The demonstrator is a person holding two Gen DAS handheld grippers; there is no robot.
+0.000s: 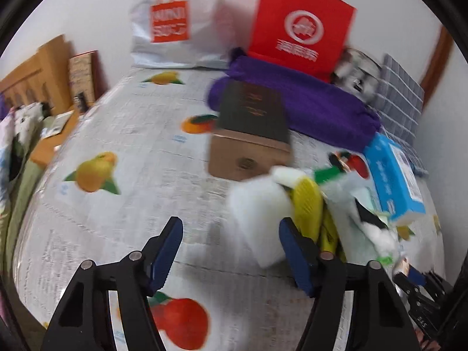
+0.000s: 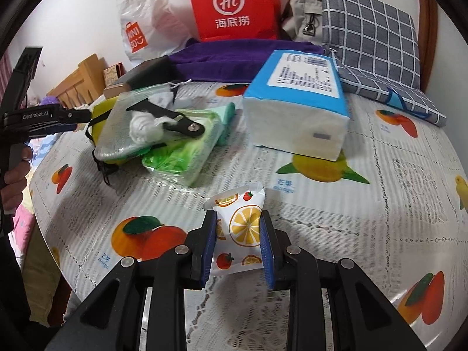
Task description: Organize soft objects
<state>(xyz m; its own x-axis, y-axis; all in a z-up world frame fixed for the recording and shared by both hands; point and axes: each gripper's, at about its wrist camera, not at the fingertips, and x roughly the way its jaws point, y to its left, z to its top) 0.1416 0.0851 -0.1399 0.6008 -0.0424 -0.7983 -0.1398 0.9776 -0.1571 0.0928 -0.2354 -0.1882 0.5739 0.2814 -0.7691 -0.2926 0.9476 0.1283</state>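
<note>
My right gripper is shut on a small white packet with lemon and strawberry prints, held just above the table. A blue-and-white tissue pack lies ahead of it, a green wipes pack to its left. My left gripper is open and empty over the fruit-print tablecloth. Its right finger is beside a white sponge and a yellow item. In the right wrist view the left gripper reaches in beside a mesh pouch with cotton on it.
A cardboard box with a dark lid stands mid-table. A purple cloth, red bag, white shopping bag and checked cushion line the back. The tissue pack also shows in the left wrist view.
</note>
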